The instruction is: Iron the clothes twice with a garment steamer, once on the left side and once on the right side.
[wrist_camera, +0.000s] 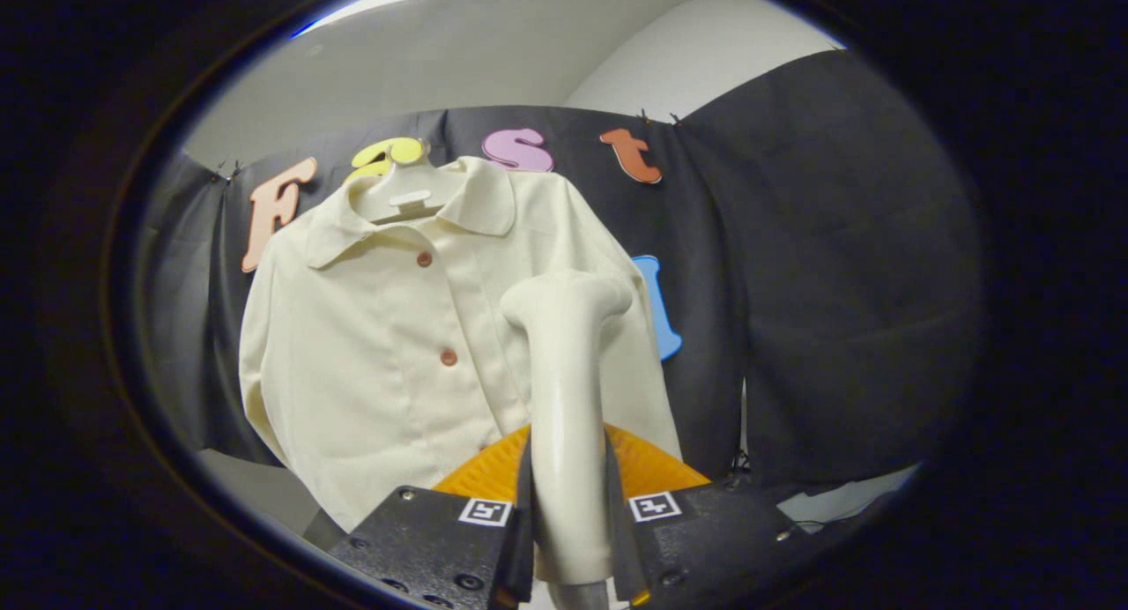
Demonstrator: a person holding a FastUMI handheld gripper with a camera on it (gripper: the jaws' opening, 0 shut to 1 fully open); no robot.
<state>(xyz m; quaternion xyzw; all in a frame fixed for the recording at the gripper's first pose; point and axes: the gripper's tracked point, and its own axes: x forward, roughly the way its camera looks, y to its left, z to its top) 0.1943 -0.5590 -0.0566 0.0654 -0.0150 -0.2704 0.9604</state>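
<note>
- gripper: i see both fingers clamped on the handle of the garment steamer, which stands upright between them.
- steamer head: raised just in front of the shirt's buttoned front.
- cream shirt: hangs on a hanger against the booth wall, beyond the fingers.
- orange mat: behind the fingers, below the shirt hem.

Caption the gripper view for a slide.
Fingers clamp the steamer upright before the hung cream shirt.
</note>
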